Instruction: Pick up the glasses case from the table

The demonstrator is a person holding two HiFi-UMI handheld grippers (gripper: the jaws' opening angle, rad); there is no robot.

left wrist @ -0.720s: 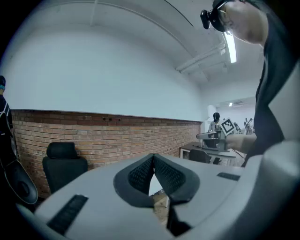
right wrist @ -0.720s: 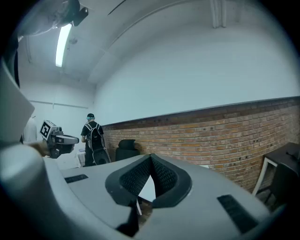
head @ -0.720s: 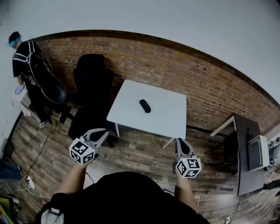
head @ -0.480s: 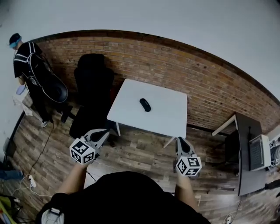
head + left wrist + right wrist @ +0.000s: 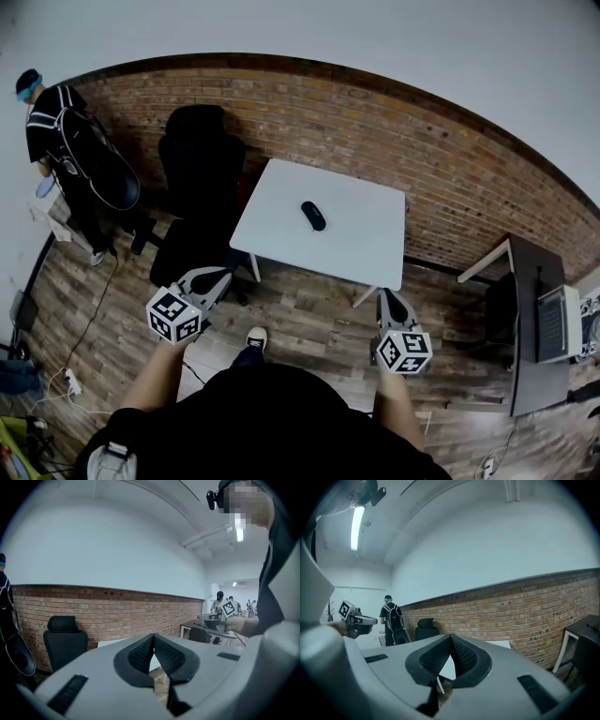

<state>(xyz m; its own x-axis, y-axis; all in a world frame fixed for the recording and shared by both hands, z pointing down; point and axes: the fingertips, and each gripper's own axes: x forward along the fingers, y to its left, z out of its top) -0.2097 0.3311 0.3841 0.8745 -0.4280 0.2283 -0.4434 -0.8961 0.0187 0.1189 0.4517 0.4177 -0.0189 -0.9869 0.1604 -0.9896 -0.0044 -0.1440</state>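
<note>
The glasses case [image 5: 313, 216] is a small black oval that lies near the middle of the white table [image 5: 366, 248], well ahead of both grippers. My left gripper [image 5: 215, 278] hovers over the wooden floor short of the table's near left corner, its jaws shut and empty. My right gripper [image 5: 388, 299] hangs just short of the table's near right corner, also shut on nothing. In the left gripper view the left gripper [image 5: 153, 637] has its pads meeting at the tips. The right gripper [image 5: 450, 637] looks the same in its own view. The case shows in neither gripper view.
A black office chair [image 5: 197, 178] stands at the table's left side. A person with a backpack [image 5: 58, 141] stands at the far left. A dark desk with a laptop [image 5: 539, 319] is at the right. A brick wall [image 5: 450, 178] runs behind the table. My shoe [image 5: 254, 337] is on the floor.
A shoe has come into view on the floor between the grippers, and the scene has shifted slightly in the head view. Both grippers keep their pose and stay shut.
</note>
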